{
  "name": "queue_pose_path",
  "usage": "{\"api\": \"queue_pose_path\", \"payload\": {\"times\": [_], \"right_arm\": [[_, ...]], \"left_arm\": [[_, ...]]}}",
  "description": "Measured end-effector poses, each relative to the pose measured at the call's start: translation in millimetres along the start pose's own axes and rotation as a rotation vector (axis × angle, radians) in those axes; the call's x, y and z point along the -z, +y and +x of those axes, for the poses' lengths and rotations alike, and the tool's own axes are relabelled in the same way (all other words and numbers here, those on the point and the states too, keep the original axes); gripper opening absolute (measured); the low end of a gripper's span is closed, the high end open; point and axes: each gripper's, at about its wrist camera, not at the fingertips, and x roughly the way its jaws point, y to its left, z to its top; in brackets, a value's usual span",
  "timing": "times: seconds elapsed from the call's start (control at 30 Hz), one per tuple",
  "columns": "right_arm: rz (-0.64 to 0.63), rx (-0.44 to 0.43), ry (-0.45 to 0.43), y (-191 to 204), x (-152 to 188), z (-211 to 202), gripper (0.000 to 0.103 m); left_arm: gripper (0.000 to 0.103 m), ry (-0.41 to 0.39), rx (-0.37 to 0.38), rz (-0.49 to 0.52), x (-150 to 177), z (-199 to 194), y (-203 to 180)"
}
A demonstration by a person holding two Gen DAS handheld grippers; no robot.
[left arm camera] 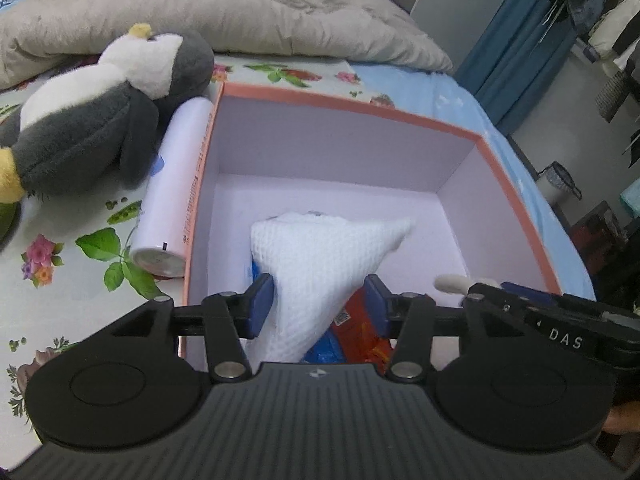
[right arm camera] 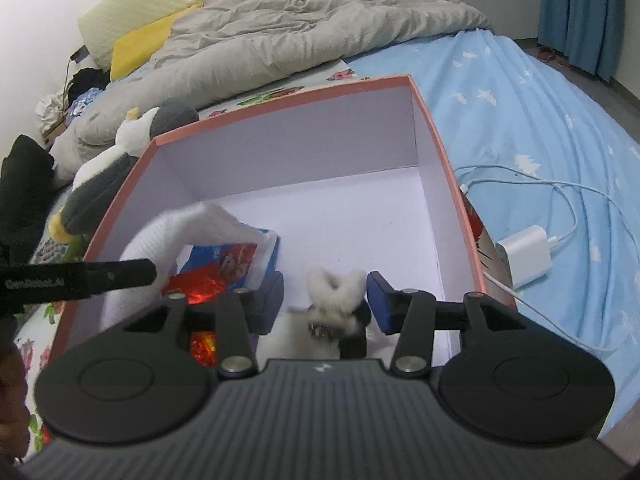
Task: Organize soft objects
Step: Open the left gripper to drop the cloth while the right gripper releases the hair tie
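Note:
A pink-rimmed box [left arm camera: 400,112] with a white inside stands on the bed; it also shows in the right wrist view [right arm camera: 440,152]. My left gripper [left arm camera: 318,304] is over the box's near side, its blue pads on either side of a white waffle cloth [left arm camera: 324,260] that drapes over snack packets [left arm camera: 352,332]. My right gripper [right arm camera: 326,300] is inside the box, jaws apart around a small white and black fluffy toy [right arm camera: 340,296] without clamping it. A grey and white penguin plush [left arm camera: 100,120] lies left of the box.
A white cylinder [left arm camera: 176,188] lies against the box's left wall. A rumpled grey duvet [left arm camera: 224,8] fills the back of the bed. A white charger and cable [right arm camera: 528,256] lie on the blue sheet right of the box.

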Motion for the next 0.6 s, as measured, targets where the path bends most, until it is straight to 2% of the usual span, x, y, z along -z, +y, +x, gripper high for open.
{"api": "queue_pose_path", "payload": {"times": [0.3, 0.6], "right_arm": [[0.016, -0.003, -0.104, 8, 0, -61, 0.049], [0.002, -0.001, -0.209, 30, 16, -138, 0.049]], "left_arm": [[0.058, -0.083, 0.024, 0.025, 4, -64, -16], [0.058, -0.185, 0.062, 0.054, 30, -151, -29]]}}
